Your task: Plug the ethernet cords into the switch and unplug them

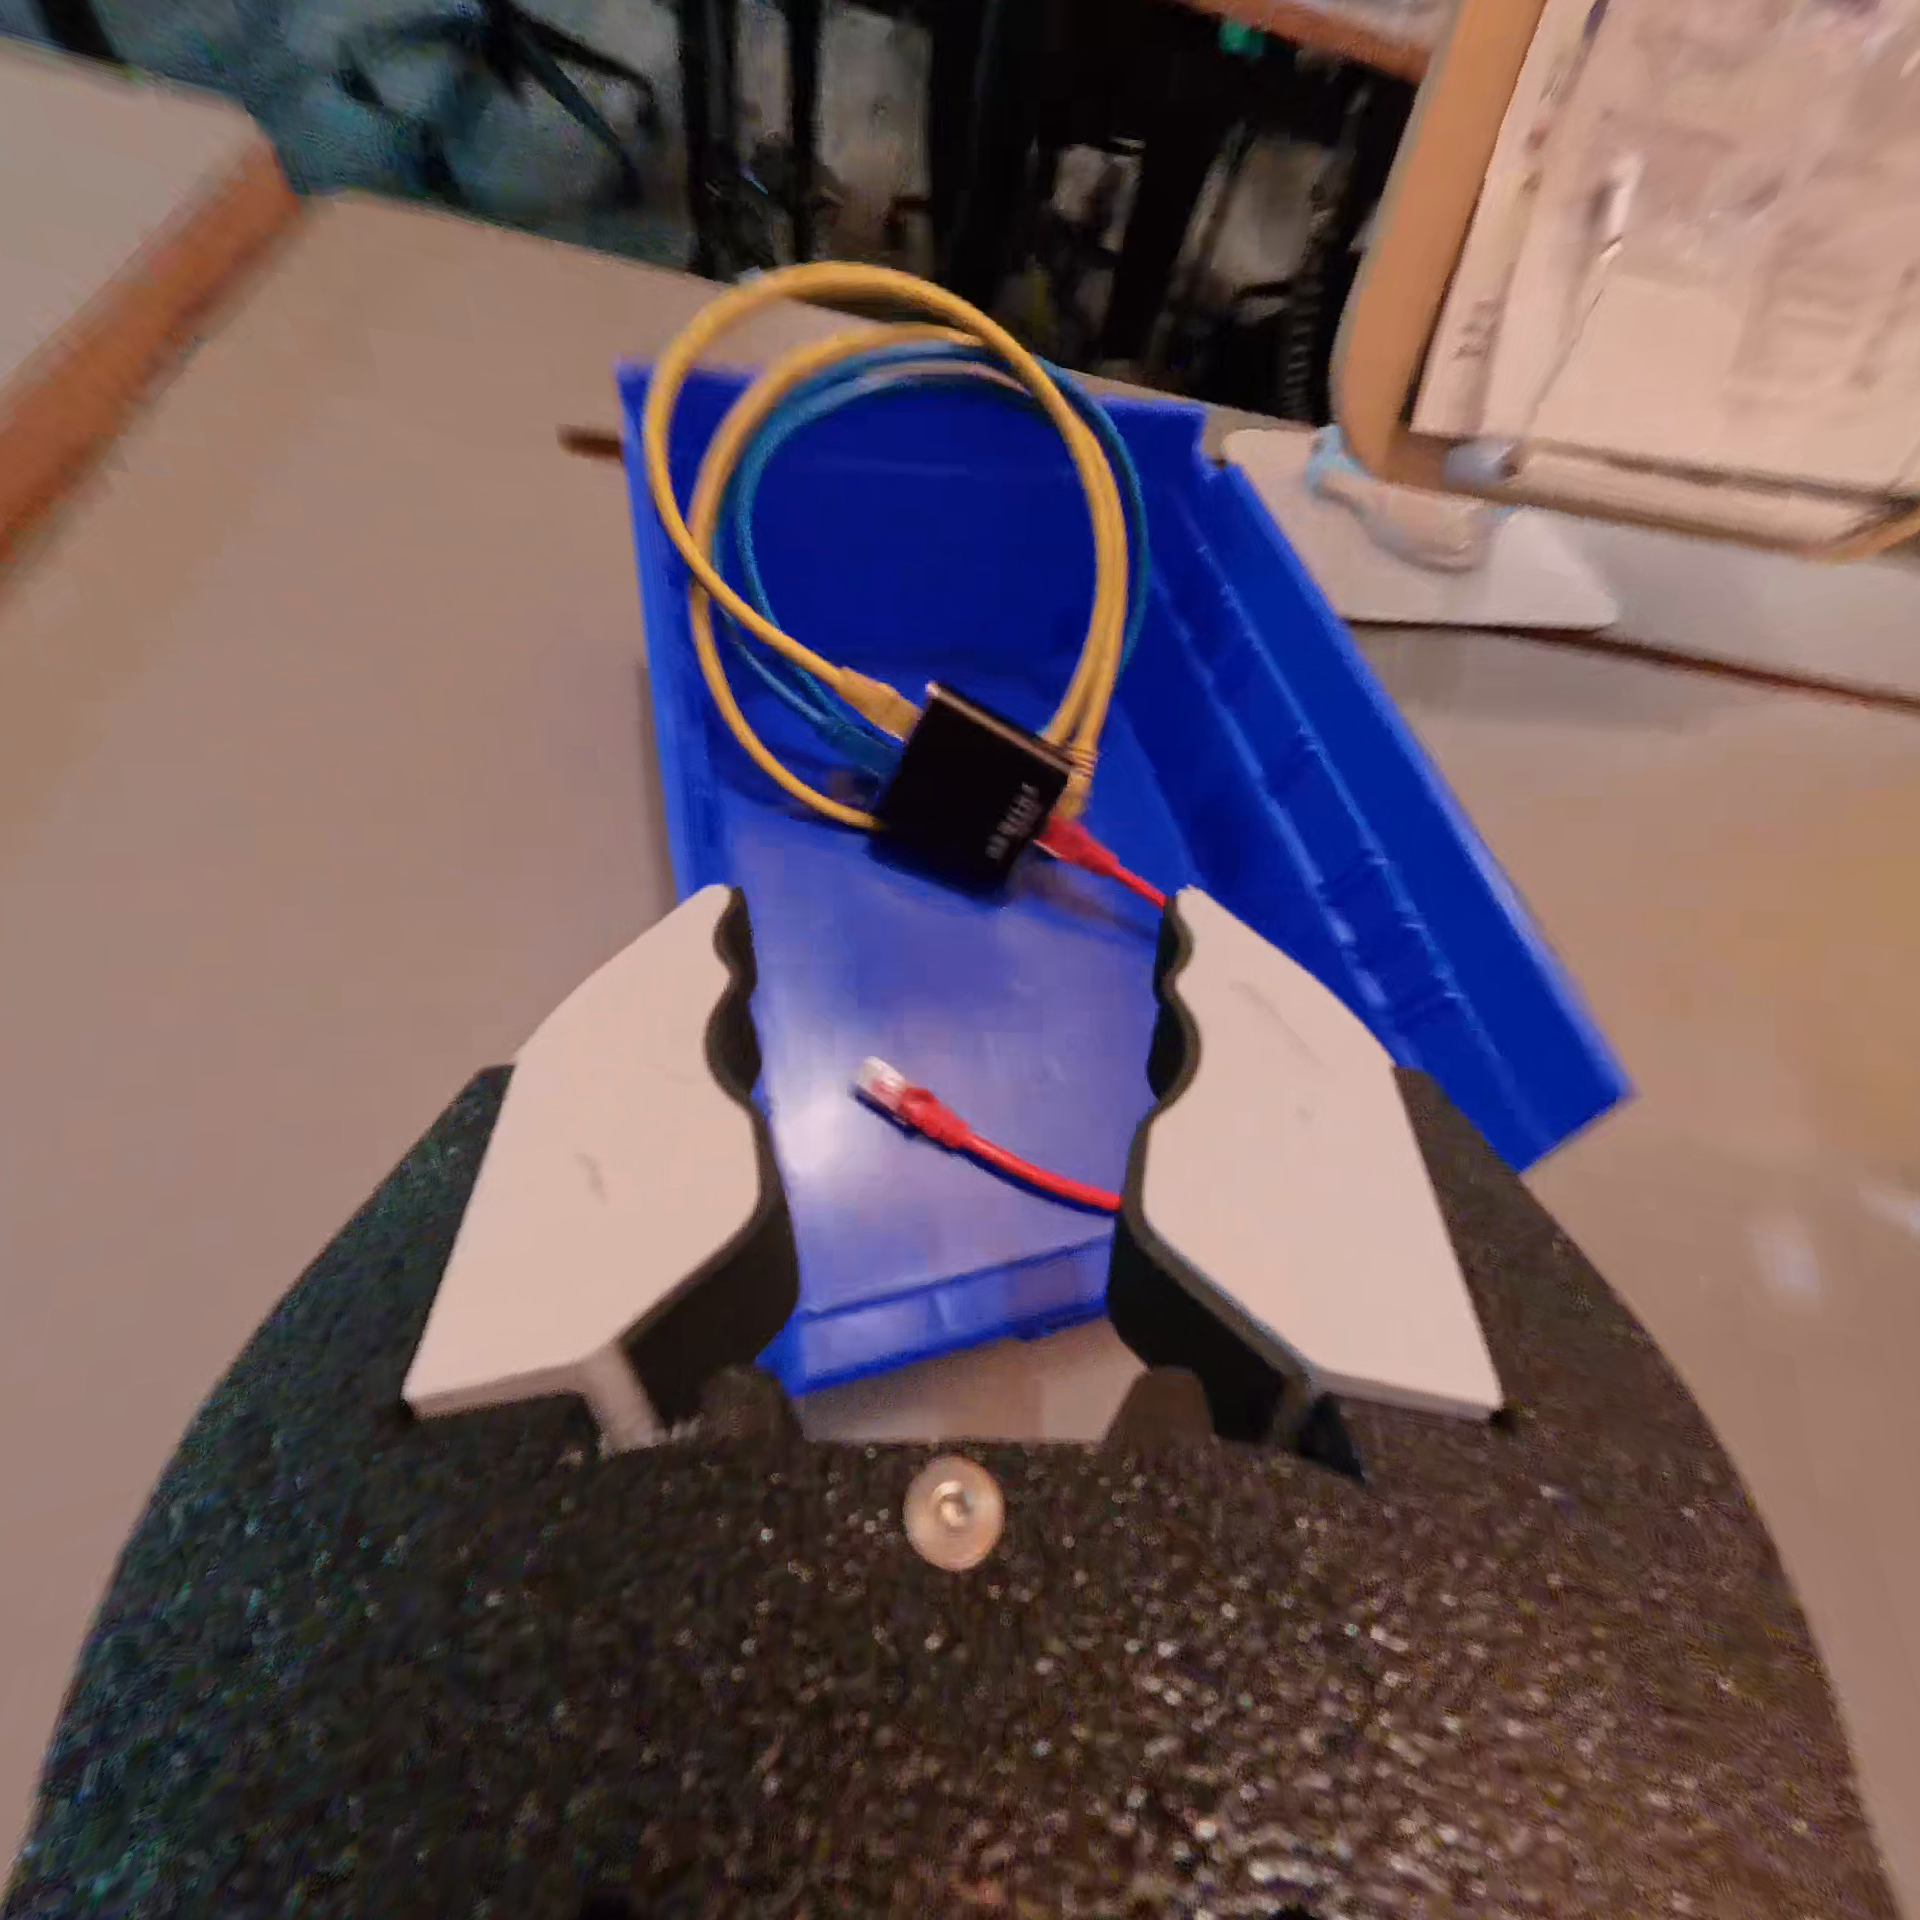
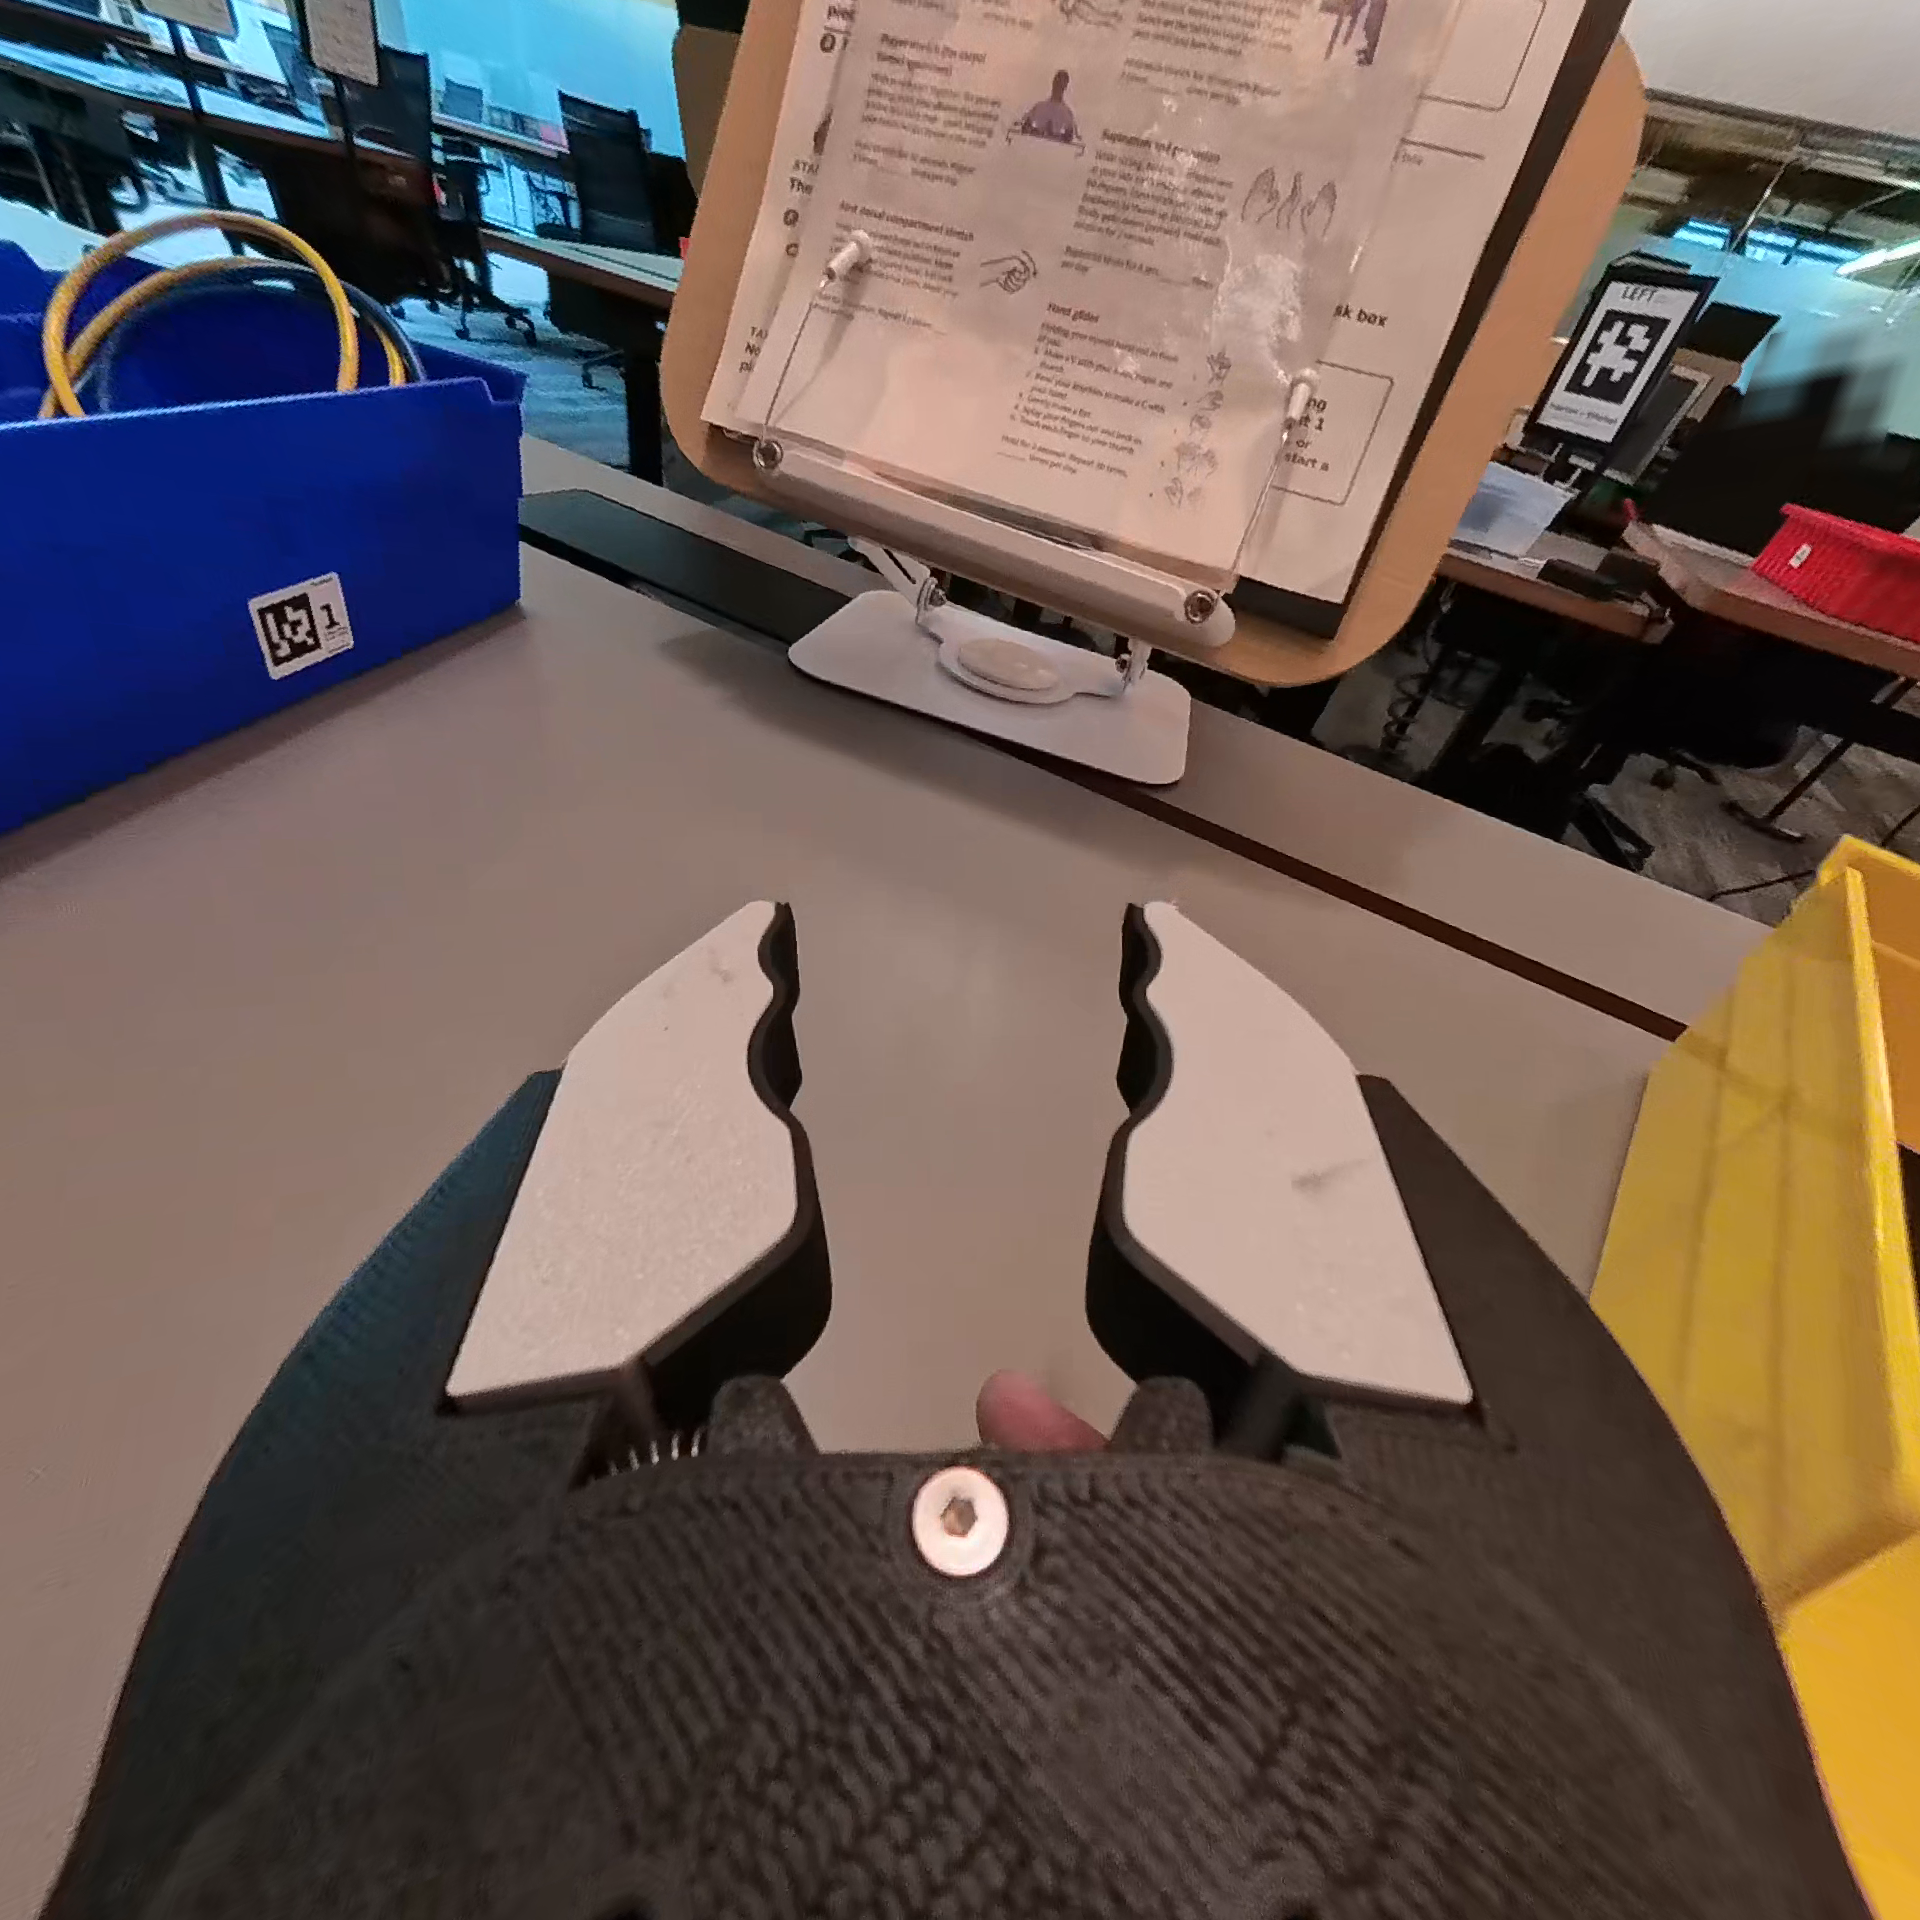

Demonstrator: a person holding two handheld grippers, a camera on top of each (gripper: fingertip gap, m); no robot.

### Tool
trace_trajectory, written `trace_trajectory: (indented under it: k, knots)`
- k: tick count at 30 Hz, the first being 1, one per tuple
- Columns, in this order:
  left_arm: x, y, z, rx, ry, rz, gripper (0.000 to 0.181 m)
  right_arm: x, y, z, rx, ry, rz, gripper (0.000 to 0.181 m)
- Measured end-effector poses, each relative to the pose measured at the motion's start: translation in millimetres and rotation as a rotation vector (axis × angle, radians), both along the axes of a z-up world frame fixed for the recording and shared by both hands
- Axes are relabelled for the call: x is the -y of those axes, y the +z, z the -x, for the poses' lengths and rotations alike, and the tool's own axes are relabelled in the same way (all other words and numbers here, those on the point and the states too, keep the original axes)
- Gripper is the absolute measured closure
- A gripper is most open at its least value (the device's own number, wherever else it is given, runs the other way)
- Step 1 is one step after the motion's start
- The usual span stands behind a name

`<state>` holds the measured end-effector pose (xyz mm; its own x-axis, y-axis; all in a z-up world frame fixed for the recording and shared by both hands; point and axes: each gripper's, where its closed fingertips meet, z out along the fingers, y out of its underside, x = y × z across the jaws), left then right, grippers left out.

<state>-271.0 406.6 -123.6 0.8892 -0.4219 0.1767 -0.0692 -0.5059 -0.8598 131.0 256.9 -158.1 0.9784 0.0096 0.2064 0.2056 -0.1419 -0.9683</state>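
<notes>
A small black switch point(image 1: 977, 795) lies inside a blue bin point(image 1: 1299, 748) on the grey table. Yellow cords point(image 1: 1107, 540) and a blue cord point(image 1: 764, 468) loop up from it, their ends at the switch. A red cord point(image 1: 1101, 862) has one end at the switch; its other plug point(image 1: 899, 1101) lies loose on the bin floor. My left gripper point(image 1: 951, 914) is open and empty, hovering over the near end of the bin. My right gripper point(image 2: 961, 914) is open and empty above bare table, to the right of the blue bin point(image 2: 260, 540), where the yellow loops point(image 2: 208, 270) show.
A document stand with papers point(image 2: 1039, 312) on a white base point(image 2: 997, 686) stands at the table's far edge; it also shows in the left wrist view point(image 1: 1662, 260). A yellow bin point(image 2: 1787, 1247) sits at the right. A table edge point(image 1: 125, 343) is at the left.
</notes>
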Motion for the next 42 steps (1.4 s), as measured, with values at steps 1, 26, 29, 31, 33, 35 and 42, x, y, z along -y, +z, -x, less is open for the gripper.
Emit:
trace_trajectory:
  k: [1,26,29,31,33,35,42]
  knots:
    - [-5,7,0,-0.11,0.027,-0.082,0.105,2,-1,-3,-0.006,-0.006,0.002,0.123]
    - [-97,-98,-79,-0.663,-0.402,0.141,0.117,12,-3,-21,-0.106,0.001,-0.016,0.126]
    - [-92,-81,-79,-0.658,-0.397,0.04,0.117,12,-1,-19,-0.119,0.015,-0.028,0.126]
    - [-84,-56,-84,-0.64,-0.397,-0.063,0.117,12,2,-13,-0.131,0.043,-0.042,0.123]
    - [-70,-24,-90,-0.653,-0.411,-0.192,0.117,12,8,-2,-0.15,0.109,-0.06,0.12]
    - [-52,13,-98,-0.704,-0.429,-0.348,0.117,12,12,15,-0.17,0.205,-0.062,0.113]
    - [37,154,-130,-0.806,-0.405,-0.891,0.118,38,79,69,-0.386,0.486,-0.198,0.1]
